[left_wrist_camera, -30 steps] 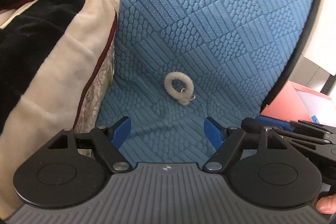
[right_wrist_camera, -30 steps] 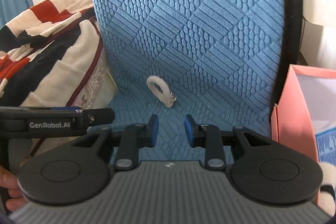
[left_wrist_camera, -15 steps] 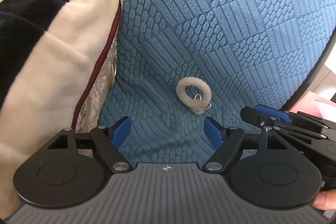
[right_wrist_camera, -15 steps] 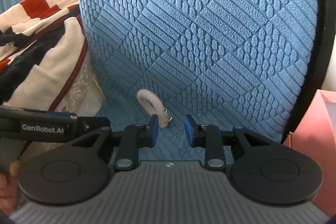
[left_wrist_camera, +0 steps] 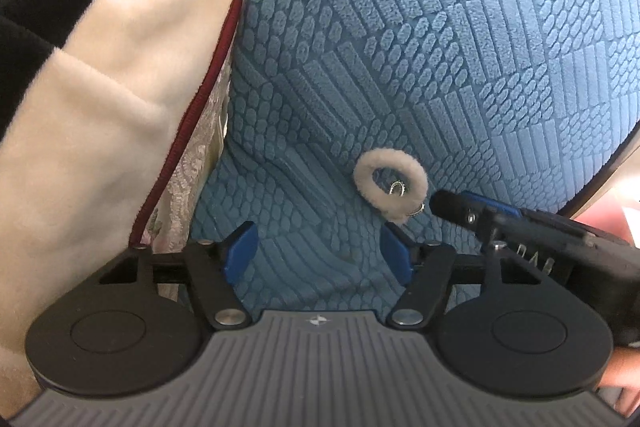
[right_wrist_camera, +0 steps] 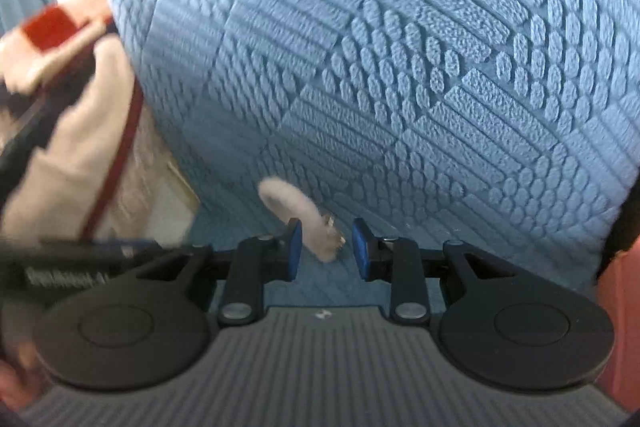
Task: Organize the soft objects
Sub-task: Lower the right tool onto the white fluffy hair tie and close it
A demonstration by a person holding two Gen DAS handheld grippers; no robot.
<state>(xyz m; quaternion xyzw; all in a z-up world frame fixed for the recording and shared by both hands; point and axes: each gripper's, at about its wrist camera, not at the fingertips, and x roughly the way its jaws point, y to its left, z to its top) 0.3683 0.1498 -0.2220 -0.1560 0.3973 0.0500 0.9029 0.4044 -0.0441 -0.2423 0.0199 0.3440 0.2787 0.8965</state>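
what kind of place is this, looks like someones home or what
Probably a home sitting or bedroom corner: a chair in textured blue fabric, a plush striped blanket heaped beside it, and a fluffy white hair tie on the seat.

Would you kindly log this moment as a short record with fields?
surface: blue textured cushion
item: fluffy white ring with a metal clip, lying on the cushion
left gripper: open, jaws have just been closing, nothing between them
right gripper: open, the ring's lower end between its fingers, not pinched
beside cushion: cream, black and red blanket
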